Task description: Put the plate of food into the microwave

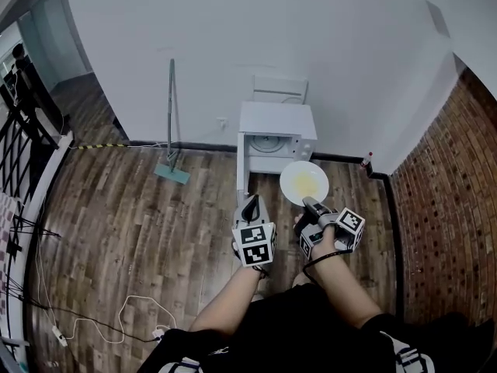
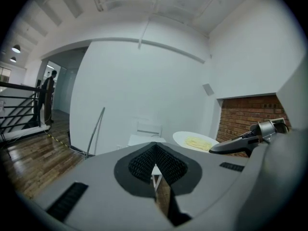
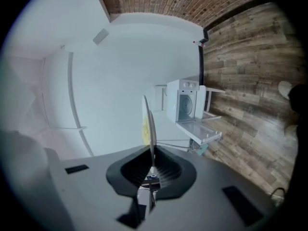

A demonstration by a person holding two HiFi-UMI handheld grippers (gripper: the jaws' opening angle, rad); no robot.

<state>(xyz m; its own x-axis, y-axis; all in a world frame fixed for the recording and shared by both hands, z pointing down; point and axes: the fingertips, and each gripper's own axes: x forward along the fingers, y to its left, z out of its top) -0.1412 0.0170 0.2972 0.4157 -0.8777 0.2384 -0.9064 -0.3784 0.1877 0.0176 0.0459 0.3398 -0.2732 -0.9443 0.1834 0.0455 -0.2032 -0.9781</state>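
A white plate with yellow food hangs in the air just in front of the white microwave. The microwave stands on a small white table by the wall, and its door hangs open and down. My right gripper is shut on the plate's near rim. In the right gripper view the plate shows edge-on between the jaws. My left gripper is left of the plate, shut and empty. In the left gripper view the plate and the right gripper show at the right.
A long-handled mop leans on the wall left of the microwave. A white chair stands behind it. A brick wall runs along the right, with a small bottle at its foot. White cable lies on the wood floor.
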